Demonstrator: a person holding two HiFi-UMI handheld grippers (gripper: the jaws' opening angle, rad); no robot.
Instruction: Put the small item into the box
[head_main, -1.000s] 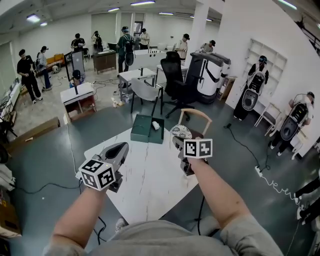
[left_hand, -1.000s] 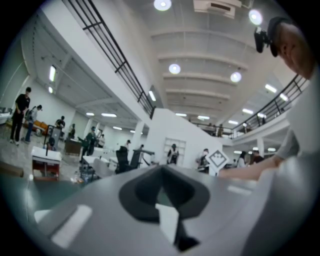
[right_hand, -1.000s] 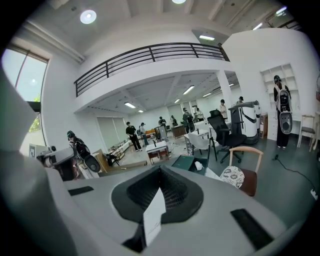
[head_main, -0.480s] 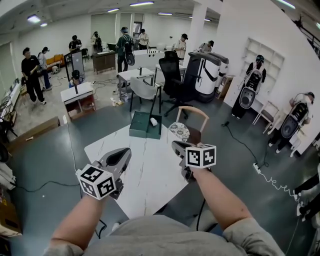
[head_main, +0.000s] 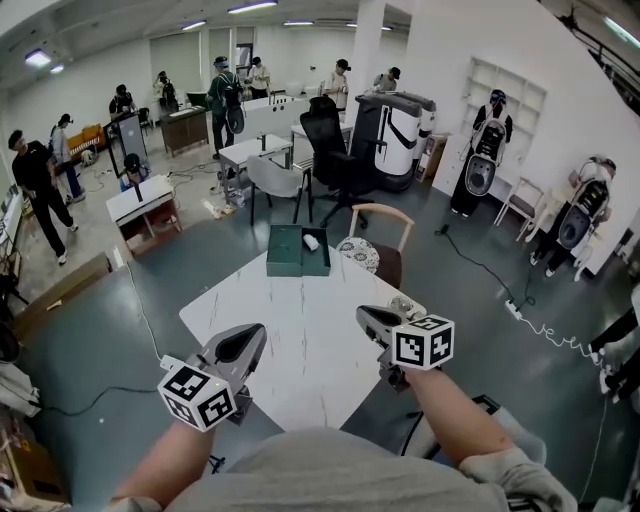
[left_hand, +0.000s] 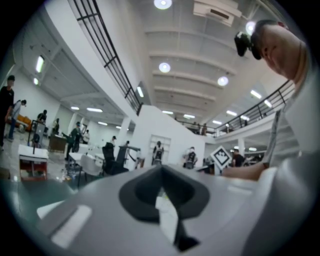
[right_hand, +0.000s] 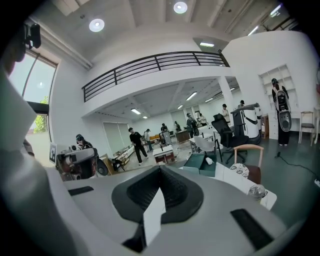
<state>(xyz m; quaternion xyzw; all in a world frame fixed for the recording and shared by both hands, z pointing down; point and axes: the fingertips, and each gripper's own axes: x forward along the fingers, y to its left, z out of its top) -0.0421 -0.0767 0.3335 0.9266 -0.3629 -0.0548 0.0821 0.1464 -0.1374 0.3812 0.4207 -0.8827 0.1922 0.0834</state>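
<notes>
An open dark green box (head_main: 296, 251) sits at the far edge of the white table (head_main: 300, 330). A small white item (head_main: 312, 241) lies inside its right half. My left gripper (head_main: 258, 331) hovers over the table's near left corner, jaws shut and empty. My right gripper (head_main: 363, 313) hangs over the near right part, also shut with nothing in it. Both are well short of the box. The right gripper view shows the box (right_hand: 199, 163) and the item (right_hand: 209, 160) ahead beyond its closed jaws (right_hand: 160, 171). The left gripper view shows closed jaws (left_hand: 161, 168) and the room.
A crumpled shiny object (head_main: 403, 304) rests at the table's right edge. A wooden chair (head_main: 378, 230) with a patterned cushion stands behind the table on the right. Office chairs, desks and several people fill the room beyond. Cables run across the floor.
Both grippers have drawn back from the box toward the table's near edge. The box and the white item inside it stay where they were. Both jaws remain shut.
</notes>
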